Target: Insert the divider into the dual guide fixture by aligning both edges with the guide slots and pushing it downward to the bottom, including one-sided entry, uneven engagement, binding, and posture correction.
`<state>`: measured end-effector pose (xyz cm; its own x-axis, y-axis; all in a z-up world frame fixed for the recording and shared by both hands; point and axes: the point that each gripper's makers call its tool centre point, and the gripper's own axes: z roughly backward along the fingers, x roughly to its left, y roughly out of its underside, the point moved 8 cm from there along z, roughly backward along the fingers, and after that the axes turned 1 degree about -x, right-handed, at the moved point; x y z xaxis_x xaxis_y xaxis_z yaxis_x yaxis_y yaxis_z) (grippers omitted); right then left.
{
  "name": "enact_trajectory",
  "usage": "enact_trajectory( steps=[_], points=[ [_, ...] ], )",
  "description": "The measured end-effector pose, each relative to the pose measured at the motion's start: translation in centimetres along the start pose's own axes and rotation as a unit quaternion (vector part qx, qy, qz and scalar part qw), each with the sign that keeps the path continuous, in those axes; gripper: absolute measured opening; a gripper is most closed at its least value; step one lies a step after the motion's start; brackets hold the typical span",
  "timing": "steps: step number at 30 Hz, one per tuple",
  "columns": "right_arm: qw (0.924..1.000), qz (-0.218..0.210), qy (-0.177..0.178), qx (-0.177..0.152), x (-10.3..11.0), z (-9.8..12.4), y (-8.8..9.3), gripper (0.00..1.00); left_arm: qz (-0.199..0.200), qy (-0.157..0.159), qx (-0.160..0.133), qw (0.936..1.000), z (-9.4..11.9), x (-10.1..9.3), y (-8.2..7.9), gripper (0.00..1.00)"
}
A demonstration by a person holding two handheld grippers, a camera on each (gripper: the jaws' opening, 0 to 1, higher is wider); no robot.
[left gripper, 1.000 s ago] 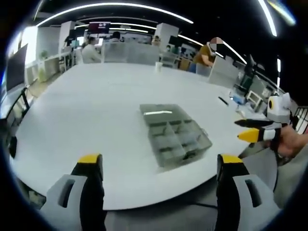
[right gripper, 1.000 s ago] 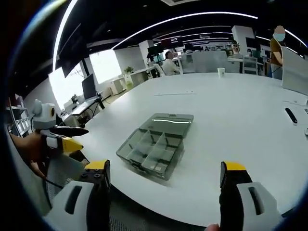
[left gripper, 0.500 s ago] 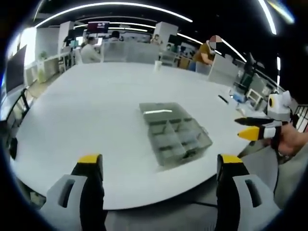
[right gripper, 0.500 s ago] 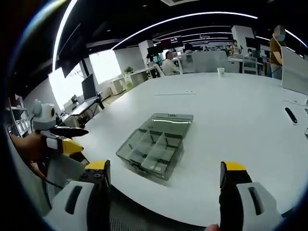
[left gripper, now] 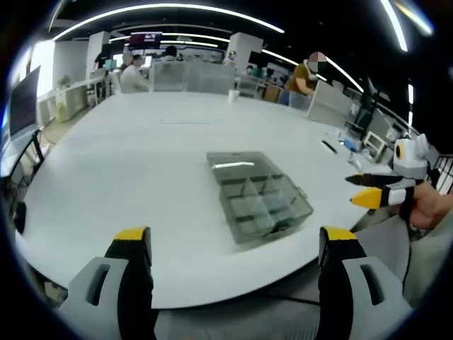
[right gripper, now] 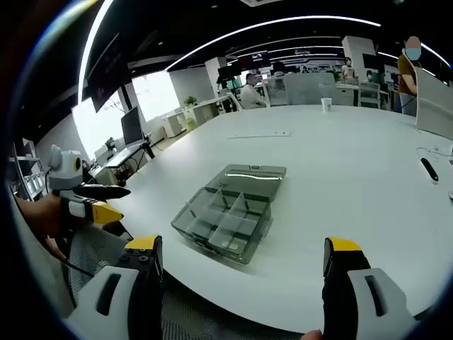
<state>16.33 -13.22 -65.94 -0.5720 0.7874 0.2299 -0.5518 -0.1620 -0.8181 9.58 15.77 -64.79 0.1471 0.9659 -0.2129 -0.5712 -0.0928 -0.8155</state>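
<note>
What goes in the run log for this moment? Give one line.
left gripper: open, empty | right gripper: open, empty | clear compartment box: on white table, untouched

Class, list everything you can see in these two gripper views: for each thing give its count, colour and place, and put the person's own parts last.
Compartment box: one, clear grey, open with dividers inside, on the table near the front edge.
Table: one, white, large and rounded.
Cup: one, white, far side of the table.
Dark pen-like object: one, black, on the table's right side in the right gripper view.
People: several, at desks behind the table.
Ceiling light strips: several, white, overhead.
Left gripper: one, grey with yellow tips, fingers apart, empty.
Right gripper: one, same colours, fingers apart, empty.
Hand: holding the right gripper, right edge of the left gripper view.
</note>
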Motion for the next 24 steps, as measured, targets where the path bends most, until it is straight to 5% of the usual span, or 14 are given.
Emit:
enact_trajectory(
  steps=[24],
  points=[
    [1.0000,-0.002,0.001,-0.005,-0.12,0.03,-0.01,0.93,-0.004,0.003,0.003,1.0000,-0.14,-0.12,0.05,0.97]
  ],
)
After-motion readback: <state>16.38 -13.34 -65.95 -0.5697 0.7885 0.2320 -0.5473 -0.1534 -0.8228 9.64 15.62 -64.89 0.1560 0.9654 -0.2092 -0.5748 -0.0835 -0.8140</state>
